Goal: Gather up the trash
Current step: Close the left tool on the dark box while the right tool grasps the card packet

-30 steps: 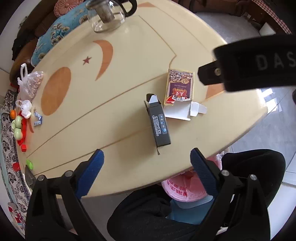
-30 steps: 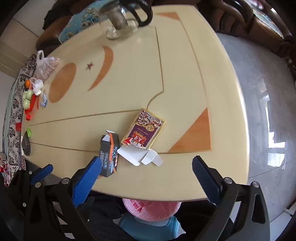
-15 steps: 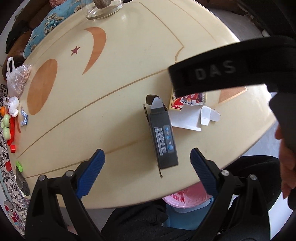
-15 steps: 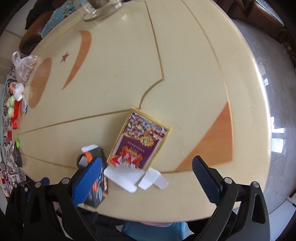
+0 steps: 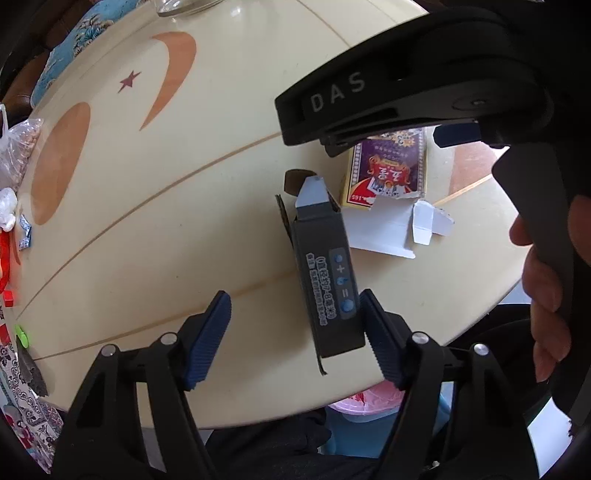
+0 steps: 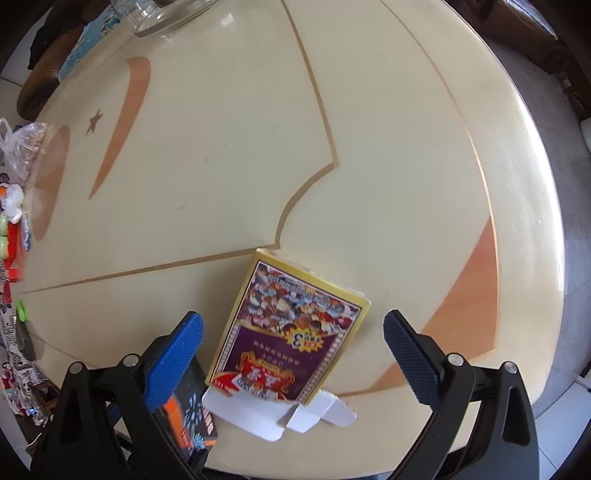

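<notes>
Big cream round table (image 6: pixel 369 129) with orange inlay shapes under both my grippers. My right hand (image 5: pixel 550 280) shows at the edge of the left wrist view, wrapped on the black handle.

Left gripper (image 5: pixel 295 332): jaws spread wide, not clamped. Black box (image 5: pixel 328 280) lies flat near the table's front edge, open flaps at the far end, blue icon strip up. Its near end sits inside the gap, hard against the right-side pad (image 5: pixel 380 343); I cannot tell if pad and box actually touch. Left-side pad is well apart from it, bare table between.

Right gripper (image 6: pixel 291 354): jaws also spread wide, holding nothing. Purple-and-yellow box (image 6: pixel 291 328) lies flat on the table between the two fingers, closer to the left one, clear of both pads. Its torn white flap (image 6: pixel 258 410) sticks out at the near end, toward me, almost at the table edge. The black box shows here too, orange side up, just behind and below the left blue pad, beside the purple box.

Pink bag (image 5: pixel 369 397) sits below the table edge, under the black box end.

Small clutter at the far left rim: a clear plastic bag (image 6: pixel 22 147), red and green bits. Glass jar (image 6: pixel 166 14) at the far side.
</notes>
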Motion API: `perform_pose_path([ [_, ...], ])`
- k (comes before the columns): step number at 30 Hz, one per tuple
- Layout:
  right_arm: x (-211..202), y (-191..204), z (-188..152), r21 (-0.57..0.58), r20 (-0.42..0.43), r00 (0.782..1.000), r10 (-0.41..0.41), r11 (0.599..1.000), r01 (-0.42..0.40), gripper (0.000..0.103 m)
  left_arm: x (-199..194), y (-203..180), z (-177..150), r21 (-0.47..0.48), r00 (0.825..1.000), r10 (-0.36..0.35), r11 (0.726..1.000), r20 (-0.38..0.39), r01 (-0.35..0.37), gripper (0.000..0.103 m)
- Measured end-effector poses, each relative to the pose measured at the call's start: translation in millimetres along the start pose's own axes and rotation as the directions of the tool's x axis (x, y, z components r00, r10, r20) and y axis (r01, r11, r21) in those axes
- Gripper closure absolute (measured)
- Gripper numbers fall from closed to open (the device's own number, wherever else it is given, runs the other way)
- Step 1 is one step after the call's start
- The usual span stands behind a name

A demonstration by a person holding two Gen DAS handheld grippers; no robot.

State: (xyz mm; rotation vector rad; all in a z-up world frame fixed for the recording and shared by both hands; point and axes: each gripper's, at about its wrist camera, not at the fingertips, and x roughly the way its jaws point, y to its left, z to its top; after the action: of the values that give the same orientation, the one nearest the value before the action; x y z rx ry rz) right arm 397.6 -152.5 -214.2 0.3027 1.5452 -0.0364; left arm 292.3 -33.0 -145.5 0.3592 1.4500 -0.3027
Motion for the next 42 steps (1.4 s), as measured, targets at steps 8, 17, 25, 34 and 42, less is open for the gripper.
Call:
perform_pose_path([
  [8, 7.7, 20.0, 7.4, -0.016, 0.039, 0.995, -0.094, 0.995, 0.094, 0.011, 8.0, 6.8, 1.3, -0.015, 1.0, -0.023, 1.0, -0.011, 0.023, 0.038],
  [17, 3.2, 37.8, 3.8, -0.057, 0.104, 0.985, -0.134, 0.988, 0.141, 0.036, 19.1, 13.9, 5.8, -0.052, 0.998, -0.055, 0.997, -0.038, 0.053, 0.061],
  [25, -5.6, 22.2, -6.5, -0.089, 0.114, 0.992, -0.045, 0.995, 0.055, 0.037, 16.2, 20.0, -4.3, -0.034, 0.999, -0.03, 0.999, -0.025, 0.029, 0.076],
  [34, -36.3, 4.8, -18.2, -0.131, 0.164, 0.986, -0.013, 0.991, 0.035, 0.037, 2.9, 16.6, -15.4, -0.041, 1.0, -0.015, 0.999, 0.022, 0.015, 0.076],
  [42, -72.2, 6.7, -44.1, -0.201, 0.209, 0.978, 0.015, 0.979, 0.028, 0.037, -15.3, 24.1, -30.4, -0.074, 0.998, 0.002, 0.997, 0.063, 0.003, 0.076],
])
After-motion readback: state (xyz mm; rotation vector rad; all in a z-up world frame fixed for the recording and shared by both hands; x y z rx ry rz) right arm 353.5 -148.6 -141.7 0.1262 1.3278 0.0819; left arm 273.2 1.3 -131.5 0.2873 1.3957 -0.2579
